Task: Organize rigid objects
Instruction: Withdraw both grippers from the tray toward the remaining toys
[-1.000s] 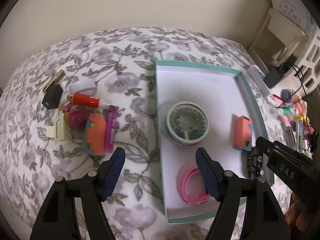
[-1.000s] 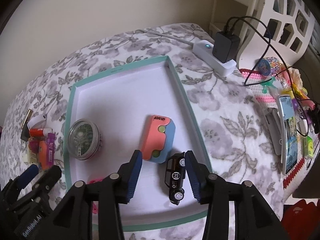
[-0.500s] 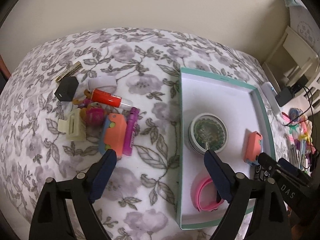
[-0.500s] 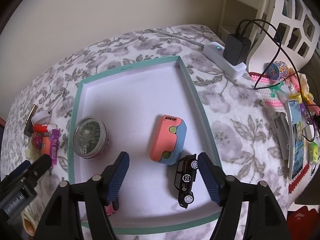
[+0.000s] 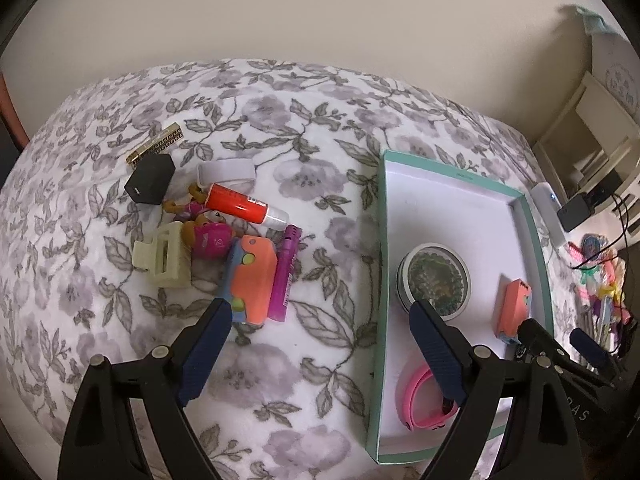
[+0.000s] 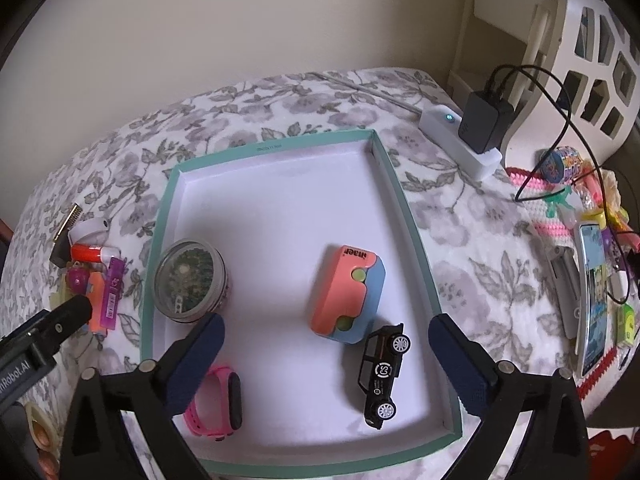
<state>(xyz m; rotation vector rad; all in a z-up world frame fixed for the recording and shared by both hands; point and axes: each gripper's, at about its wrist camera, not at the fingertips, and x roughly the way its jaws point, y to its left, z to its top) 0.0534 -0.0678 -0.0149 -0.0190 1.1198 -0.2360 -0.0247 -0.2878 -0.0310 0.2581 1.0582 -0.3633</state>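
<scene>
The right gripper (image 6: 326, 360) stands over the near end of the tray (image 6: 394, 196); its jaws have just been opening and now stand wide with nothing between the pads; the black toy car (image 6: 382, 376) lies on its side on the tray floor below them, just beside the orange-and-blue case (image 6: 346, 294); this reads as a release step completed. Also in the tray: the round tin (image 6: 190, 280) and the pink watch band (image 6: 218, 404). The left gripper (image 5: 320, 352), jaws wide and empty, hangs over the flowered cover (image 5: 280, 120) between the tray and the loose pile; its left finger tip sits just in front of a second orange-and-blue case (image 5: 252, 276), with the purple tube (image 5: 285, 276), the cream hair clip (image 5: 164, 258) and the red glue stick (image 5: 244, 204) close by. The next move probably falls to the left gripper: centre the jaws over one item of the pile, descend, close; the items touch one another, so the chosen piece should be straddled cleanly to avoid dragging its neighbours.
</scene>
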